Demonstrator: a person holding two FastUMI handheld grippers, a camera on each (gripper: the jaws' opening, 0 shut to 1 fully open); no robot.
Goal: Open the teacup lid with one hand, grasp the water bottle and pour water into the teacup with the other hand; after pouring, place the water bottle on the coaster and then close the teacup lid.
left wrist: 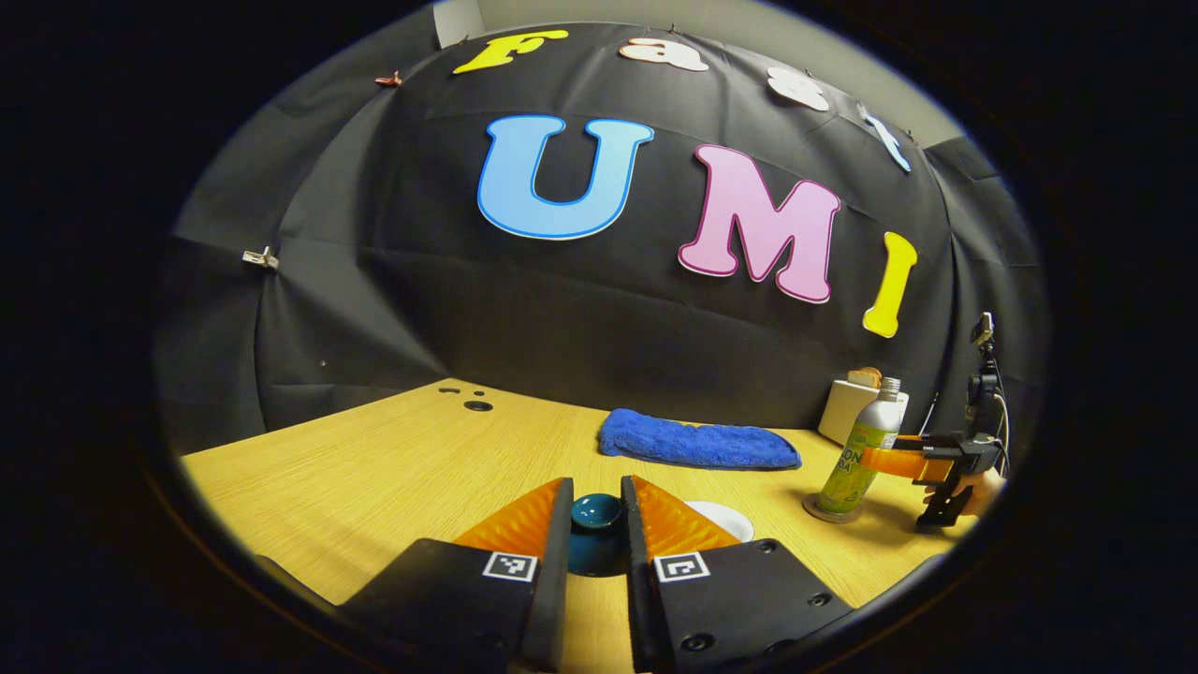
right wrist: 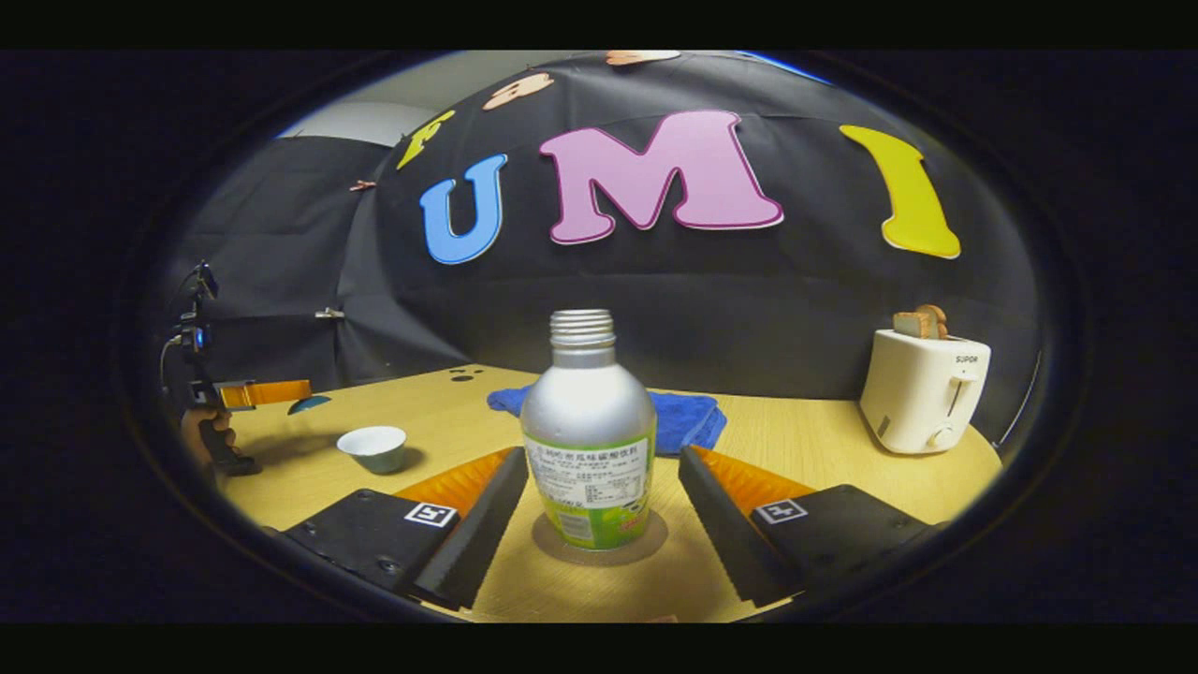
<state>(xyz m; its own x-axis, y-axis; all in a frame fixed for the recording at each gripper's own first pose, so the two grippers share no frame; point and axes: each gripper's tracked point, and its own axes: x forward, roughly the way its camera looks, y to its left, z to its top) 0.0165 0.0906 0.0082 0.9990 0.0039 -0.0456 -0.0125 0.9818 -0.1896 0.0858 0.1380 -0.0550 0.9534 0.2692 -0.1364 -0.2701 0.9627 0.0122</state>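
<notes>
The left gripper [left wrist: 596,520] holds the dark teal lid [left wrist: 596,513] pinched between its narrowed jaws, lifted off the cup. The small pale teacup [right wrist: 373,446] sits uncovered on the counter [right wrist: 796,449], well to the left of the right gripper [right wrist: 599,505] and just below and right of the left one, where its white rim [left wrist: 725,517] peeks past the finger. The right gripper is spread wide, its fingers flanking the bottle [right wrist: 588,440] without touching it. The bottle stands upright on a round coaster [right wrist: 599,543] directly between and ahead of those fingers. Judging by this, the lid step is done, while grasping, pouring, returning the bottle and covering the cup all appear to remain. The bottle is silver metal with a green label and a threaded, uncapped neck. I cannot tell whether the teacup holds water.
</notes>
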